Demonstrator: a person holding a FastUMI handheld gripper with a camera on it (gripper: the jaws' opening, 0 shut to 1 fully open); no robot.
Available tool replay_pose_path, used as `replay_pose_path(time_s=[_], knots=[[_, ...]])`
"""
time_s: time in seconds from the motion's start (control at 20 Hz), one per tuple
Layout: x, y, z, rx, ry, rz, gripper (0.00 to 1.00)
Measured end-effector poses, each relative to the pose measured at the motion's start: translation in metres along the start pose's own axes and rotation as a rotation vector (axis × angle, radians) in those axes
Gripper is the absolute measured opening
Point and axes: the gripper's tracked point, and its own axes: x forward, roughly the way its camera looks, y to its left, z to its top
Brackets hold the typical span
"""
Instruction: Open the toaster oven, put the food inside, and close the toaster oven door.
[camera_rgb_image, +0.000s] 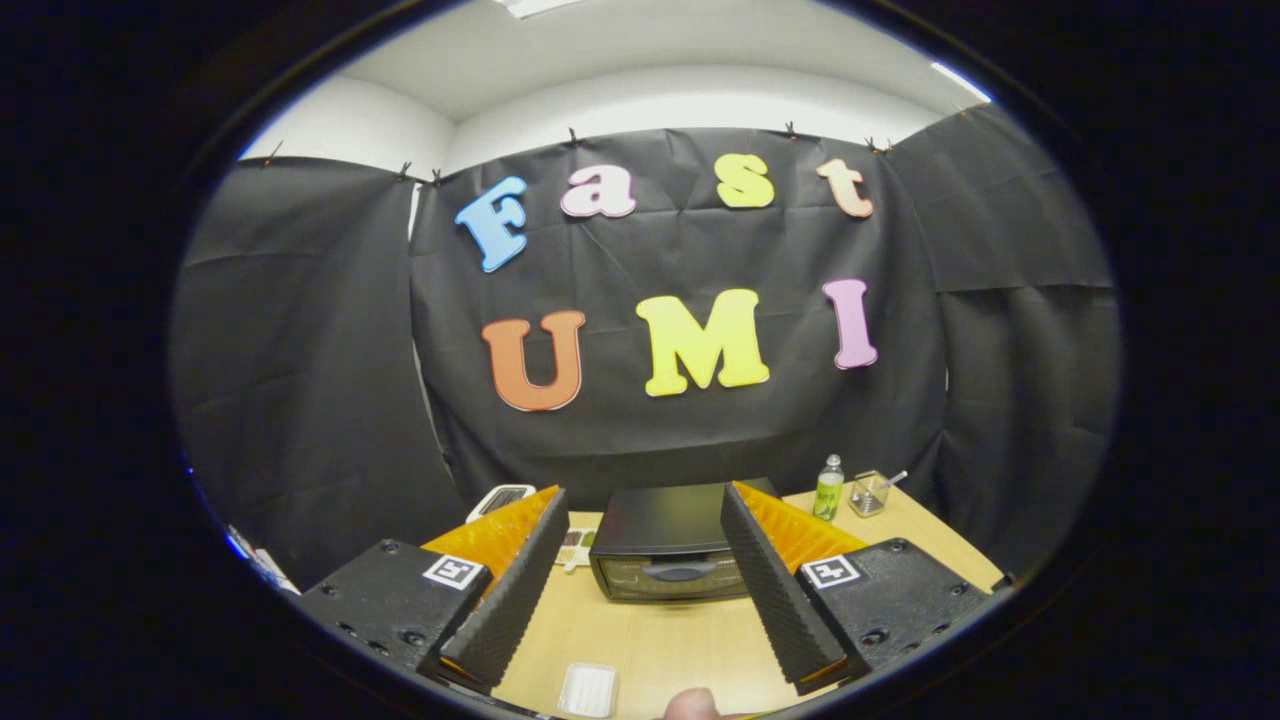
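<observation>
Oven (668, 545) sits on the table (660, 640), out ahead of the gripper (645, 525), and it shows between the two fingers. Its door (672, 577) is up and shut, with a dark handle (680, 571) across the front. That fits two times: the door not opened, or the food in and the door shut again, and I cannot see inside to tell which. The gripper is spread wide and holds nothing, high over the table and well back from the oven. A small white tray (588, 689) lies on the table close under the fingers, and I cannot tell what is in it. A little dish (575, 548) with something in it sits just left of the oven, partly behind the left finger. A green bottle (828, 488) and a glass cup (869, 493) stand to the right of the oven, near the black wall. If the fingers go for the handle, they could slip off, since the handle looks thin and smooth. A hard pull might drag the whole oven along the table. A wide swing to the right could knock the bottle or the cup over.
</observation>
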Motion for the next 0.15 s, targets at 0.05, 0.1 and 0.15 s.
replay_pose_path(time_s=[0.05,0.1,0.15], knots=[[-0.0013,-0.0026,-0.0020,0.001,0.003,-0.001,1.00],[-0.0023,-0.0047,-0.0029,0.003,0.005,-0.005,1.00],[-0.0006,-0.0084,-0.0048,0.004,0.014,-0.012,1.00]])
